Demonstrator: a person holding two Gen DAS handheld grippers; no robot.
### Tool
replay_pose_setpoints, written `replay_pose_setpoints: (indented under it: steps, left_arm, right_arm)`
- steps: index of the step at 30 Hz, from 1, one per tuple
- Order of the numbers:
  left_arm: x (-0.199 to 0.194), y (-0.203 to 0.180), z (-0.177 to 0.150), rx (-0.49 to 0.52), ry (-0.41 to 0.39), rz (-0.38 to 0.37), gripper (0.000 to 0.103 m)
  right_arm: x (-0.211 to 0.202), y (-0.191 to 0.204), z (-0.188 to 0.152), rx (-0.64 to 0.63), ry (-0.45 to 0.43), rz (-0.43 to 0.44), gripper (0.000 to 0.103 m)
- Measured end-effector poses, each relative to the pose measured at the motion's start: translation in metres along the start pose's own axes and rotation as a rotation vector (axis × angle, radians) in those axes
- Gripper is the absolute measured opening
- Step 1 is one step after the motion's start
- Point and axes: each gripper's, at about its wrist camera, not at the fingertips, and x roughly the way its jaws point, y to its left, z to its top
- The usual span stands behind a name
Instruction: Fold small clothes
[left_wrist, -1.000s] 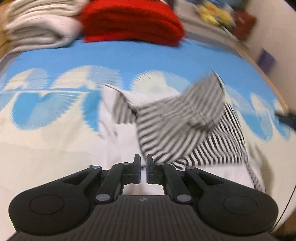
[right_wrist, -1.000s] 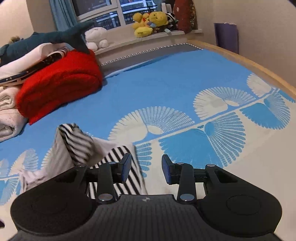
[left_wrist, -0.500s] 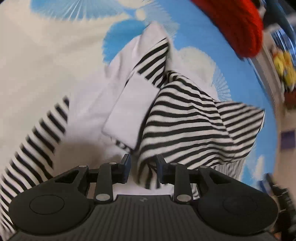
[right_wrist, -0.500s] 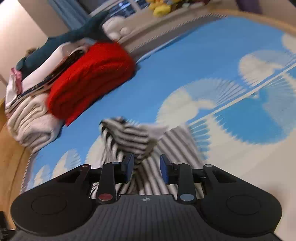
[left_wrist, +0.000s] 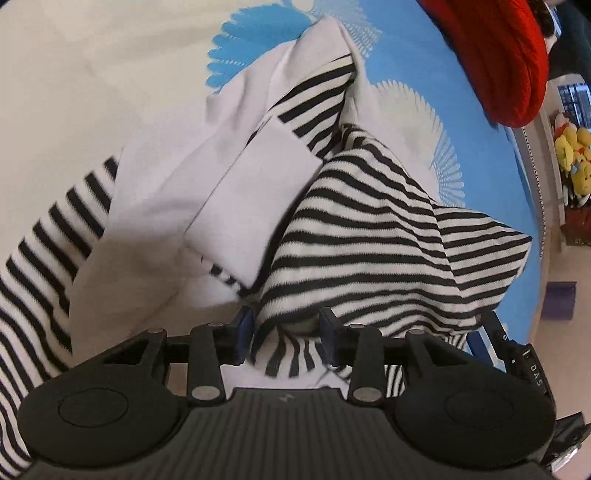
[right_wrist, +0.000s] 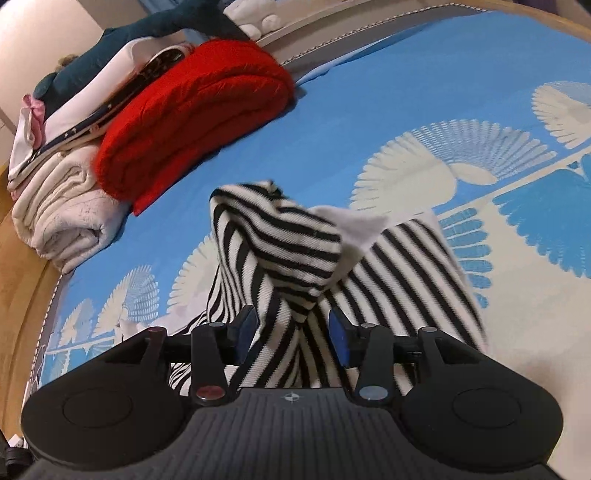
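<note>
Garment (left_wrist: 369, 229) between parted fingers (left_wrist: 245, 326)

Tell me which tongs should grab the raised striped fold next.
Right, probably. The right tongs are open, with the raised fold of the black-and-white striped knit garment just ahead. The left tongs, also open, straddle a lower bunched edge.

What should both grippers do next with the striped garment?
Probably close both: the left gripper and right gripper stand open with bunched folds of the striped garment between their fingers, so nothing is held for the next fold.
</note>
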Motion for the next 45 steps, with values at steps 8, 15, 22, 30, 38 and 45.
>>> replay_pose_setpoints:
  steps: [8, 15, 22, 30, 38, 45]
  left_arm:
    - [-0.029, -0.024, 0.009, 0.215, -0.227, 0.012, 0.004]
    - [-0.069, -0.030, 0.013, 0.351, -0.474, -0.180, 0.004]
    - [-0.018, 0.027, 0.038, 0.132, -0.105, 0.057, 0.017]
    - [-0.046, 0.032, 0.038, 0.060, -0.215, -0.002, 0.042]
    - [-0.023, -0.001, 0.033, 0.132, -0.135, -0.158, 0.068]
    - [0.015, -0.008, 0.033, 0.185, -0.150, -0.042, 0.054]
  right_arm:
    - [-0.004, 0.017, -0.006, -0.045, -0.013, 0.089, 0.003]
    - [-0.090, 0.018, -0.011, -0.053, -0.099, 0.344, 0.003]
    - [-0.060, -0.006, -0.063, -0.184, 0.343, 0.059, 0.008]
    - [-0.063, -0.046, -0.031, 0.094, 0.135, 0.031, 0.041]
    - [-0.018, -0.052, -0.032, 0.270, 0.167, 0.017, 0.041]
    - [-0.001, -0.052, -0.036, 0.279, 0.225, -0.052, 0.041]
